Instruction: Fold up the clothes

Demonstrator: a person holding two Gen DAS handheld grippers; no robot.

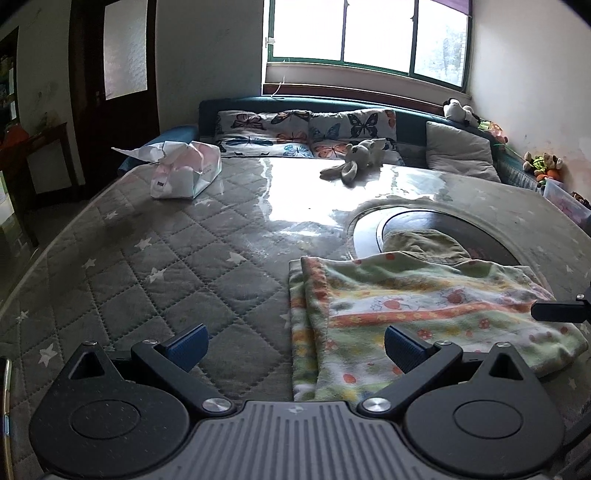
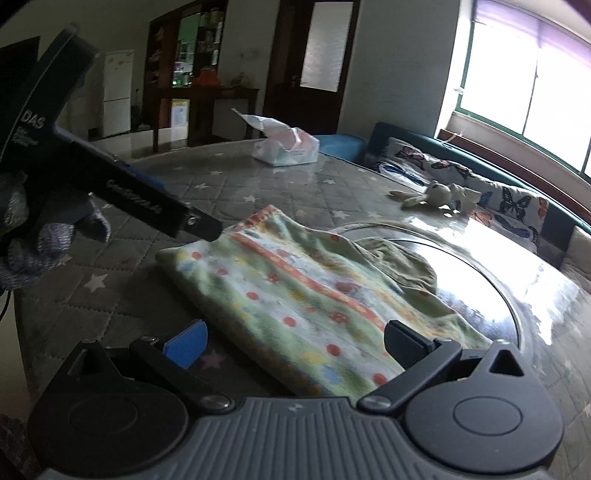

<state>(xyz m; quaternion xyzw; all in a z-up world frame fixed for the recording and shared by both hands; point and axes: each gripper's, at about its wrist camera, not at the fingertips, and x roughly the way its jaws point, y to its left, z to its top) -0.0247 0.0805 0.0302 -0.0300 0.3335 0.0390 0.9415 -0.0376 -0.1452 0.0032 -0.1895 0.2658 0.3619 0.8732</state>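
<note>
Near the front edge of the quilted table (image 1: pixel 155 258), lying flat: a folded patterned cloth (image 1: pixel 424 314) in green, white and orange, folded edge toward the grey star-printed cover. Partly tucked under its far edge, an olive garment (image 1: pixel 424 240), resting over the dark round inset (image 1: pixel 443 221) of the table.

Left claw (image 1: pixel 295 341) spread wide, holding nothing. Blue pad (image 1: pixel 188 345) of one finger over bare quilt just beside the cloth's folded edge; other finger (image 1: pixel 404 349) over the cloth itself. Cannot tell whether either pad touches the surface.

Right claw (image 2: pixel 293 341) likewise spread wide and gripping nothing. Blue-padded finger (image 2: pixel 184 347) beside the cloth's near corner, over the quilt; dark finger (image 2: pixel 406 343) over the cloth's near end. Contact with the fabric not discernible, picture somewhat blurred.

Seen from the right wrist view, the left claw's black finger tip (image 2: pixel 205 225) reaching to the cloth's far corner, just at the fabric edge, with a gloved hand (image 2: pixel 33 236) behind it. Seen from the left wrist view, a black part of the right claw poking in at the cloth's right side.

Beyond the cloth, toward the window (image 1: pixel 369 33): a stuffed rabbit (image 1: pixel 351 162) lying on the glossy part of the table, and a crumpled white plastic bag (image 1: pixel 184 170) well apart to the cloth's far left. Behind the rabbit, butterfly-print pillows (image 1: pixel 306 133) against a teal headboard.
</note>
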